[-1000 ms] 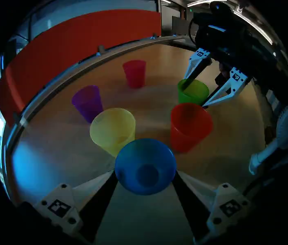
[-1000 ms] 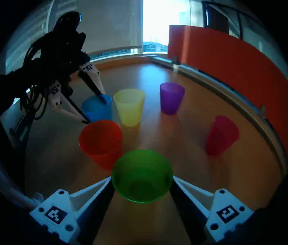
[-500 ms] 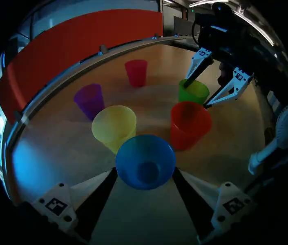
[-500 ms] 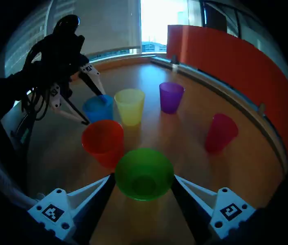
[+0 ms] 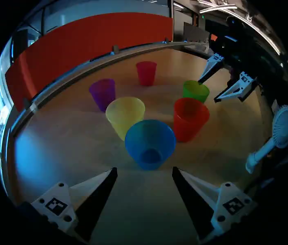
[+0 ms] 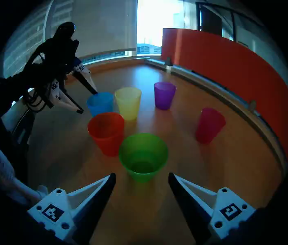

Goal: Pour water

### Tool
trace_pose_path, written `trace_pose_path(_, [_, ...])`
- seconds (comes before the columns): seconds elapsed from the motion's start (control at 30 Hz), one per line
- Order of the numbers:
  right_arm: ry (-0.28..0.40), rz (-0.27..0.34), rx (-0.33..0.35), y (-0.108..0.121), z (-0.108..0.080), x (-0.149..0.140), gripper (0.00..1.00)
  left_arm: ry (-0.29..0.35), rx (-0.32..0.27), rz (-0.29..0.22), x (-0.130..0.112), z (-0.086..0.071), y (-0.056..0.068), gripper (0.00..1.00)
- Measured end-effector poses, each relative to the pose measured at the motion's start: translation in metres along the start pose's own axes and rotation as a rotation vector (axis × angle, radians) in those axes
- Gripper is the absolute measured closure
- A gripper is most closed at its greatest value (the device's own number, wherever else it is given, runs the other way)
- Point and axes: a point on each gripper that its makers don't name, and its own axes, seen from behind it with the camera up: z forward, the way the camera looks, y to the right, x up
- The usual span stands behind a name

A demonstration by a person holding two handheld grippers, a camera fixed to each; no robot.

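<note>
The blue cup [image 5: 150, 143] stands upright on its base, mouth up, straight ahead of our left gripper [image 5: 144, 170] and just past its fingertips, centred on the gap between them. The green cup [image 6: 143, 156] sits the same way before our right gripper [image 6: 141, 175]. Both grippers are spread wide and hold nothing, and no finger touches a cup. We judge that each hand is the nearer one to the cup in front of it. A grasp would mean going straight forward until the fingers flank the wall of the cup, then closing across its upright axis. Whether either cup has water in it we cannot tell, as their bottoms only look darker. The red cup [image 6: 107, 132] stands between the blue and green ones, close beside both, so it could be knocked while lifting or tipping. The yellow cup [image 5: 125, 115] is just behind the blue one, the purple cup [image 5: 102, 93] is beyond that, and the pink cup [image 5: 146, 72] stands well apart. All six rest on a smooth wooden table [image 6: 209, 175] with a raised edge. An orange partition [image 6: 233, 61] runs along one side, a bright window [image 6: 156, 24] lies past the far end, and a white fan [image 5: 280, 130] stands off to the side.
</note>
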Motion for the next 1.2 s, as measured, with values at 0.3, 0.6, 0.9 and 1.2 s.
trace_pose_path(0.3, [0.051, 0.030, -0.028, -0.003, -0.023, -0.003, 0.00, 0.047, 0.048, -0.036, -0.003, -0.017, -0.008, 0.00])
trace_pose_path(0.6, [0.131, 0.048, -0.083, 0.001, -0.042, 0.008, 0.00, 0.167, 0.140, -0.107, 0.016, -0.037, -0.025, 0.00])
trace_pose_path(0.9, [0.213, 0.078, -0.186, 0.016, -0.062, 0.017, 0.00, 0.321, 0.248, -0.159, 0.036, -0.067, -0.046, 0.00])
trace_pose_path(1.2, [0.350, 0.089, -0.314, 0.035, -0.086, 0.043, 0.00, 0.450, 0.357, -0.201, 0.053, -0.091, -0.066, 0.00])
